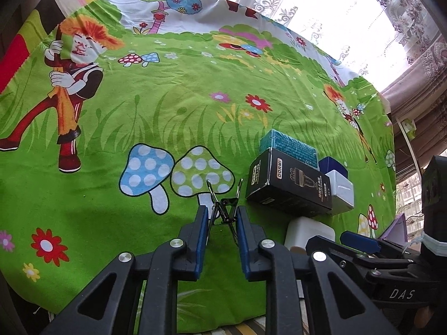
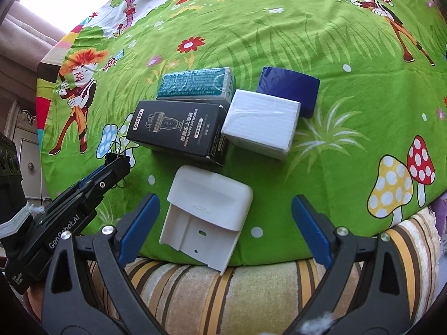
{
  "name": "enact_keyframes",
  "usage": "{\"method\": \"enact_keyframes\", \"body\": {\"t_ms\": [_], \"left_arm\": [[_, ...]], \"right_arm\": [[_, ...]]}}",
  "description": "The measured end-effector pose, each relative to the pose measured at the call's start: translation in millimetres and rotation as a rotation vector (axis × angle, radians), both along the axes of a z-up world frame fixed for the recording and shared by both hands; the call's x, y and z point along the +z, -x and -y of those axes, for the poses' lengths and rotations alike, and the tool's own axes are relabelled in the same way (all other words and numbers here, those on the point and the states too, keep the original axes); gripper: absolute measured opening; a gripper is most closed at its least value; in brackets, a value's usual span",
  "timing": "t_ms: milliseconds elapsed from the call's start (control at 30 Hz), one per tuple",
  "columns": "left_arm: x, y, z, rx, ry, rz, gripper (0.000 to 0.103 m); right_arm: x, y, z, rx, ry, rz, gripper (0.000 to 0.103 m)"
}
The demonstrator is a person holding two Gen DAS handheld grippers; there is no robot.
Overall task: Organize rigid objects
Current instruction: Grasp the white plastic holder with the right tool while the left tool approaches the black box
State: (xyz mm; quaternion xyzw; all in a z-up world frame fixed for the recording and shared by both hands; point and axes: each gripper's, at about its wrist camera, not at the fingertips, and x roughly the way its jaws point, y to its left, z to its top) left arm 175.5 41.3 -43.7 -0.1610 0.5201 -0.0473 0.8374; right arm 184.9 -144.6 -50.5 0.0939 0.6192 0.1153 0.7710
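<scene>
Right tongs [image 2: 225, 224] gape wide around the white holder [image 2: 208, 215] overhanging the cloth's [image 2: 321, 50] near edge. Left tongs [image 1: 222, 223] pinch a binder clip [image 1: 225, 209]. Boxes cluster at twelve: black box [image 2: 178, 132], white box [image 2: 261, 124]; open cloth beyond.

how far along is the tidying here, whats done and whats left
Four boxes already sit bunched together on the cloth: teal box, black box, white box and blue box. In hand: the left tool is shut on a binder clip. Left: placing that clip, and the white plastic holder lying between the open right tool's fingers, ungripped.
</scene>
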Motion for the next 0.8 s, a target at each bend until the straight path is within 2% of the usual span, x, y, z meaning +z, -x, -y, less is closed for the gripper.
{"method": "enact_keyframes", "body": {"t_ms": [367,667,800], "left_arm": [[14,13,-4,0.033,0.010,0.060,0.021],[17,17,-10,0.068,0.021,0.069,0.021],[18,19,-8,0.069,0.022,0.071,0.021]], "right_arm": [[-8,-3,-12,-0.054,0.051,-0.036,0.096],[-15,-4,-30,-0.017,0.119,-0.026,0.096],[-14,-3,-36,0.018,0.185,0.002,0.086]]}}
